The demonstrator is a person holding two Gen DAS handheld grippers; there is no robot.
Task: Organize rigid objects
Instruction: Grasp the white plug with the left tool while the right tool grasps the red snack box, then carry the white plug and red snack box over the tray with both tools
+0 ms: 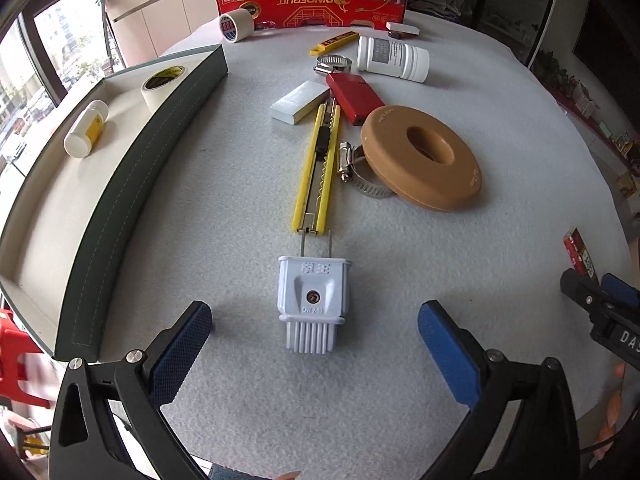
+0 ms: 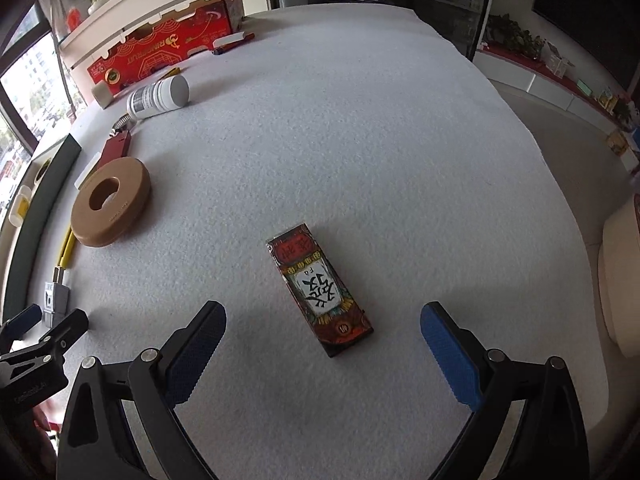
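My left gripper is open, its blue pads on either side of a pale blue plug adapter that lies on the grey felt table with its prongs pointing away. Beyond it lie a yellow utility knife, a tan ring over a hose clamp, a red box and a white block. My right gripper is open around a red patterned card box, empty. The green tray on the left holds a pill bottle and a tape roll.
At the back stand a red cardboard box, a tape roll, a white bottle, a second yellow knife and another clamp. The right gripper shows at the left wrist view's right edge. The table edge curves on the right.
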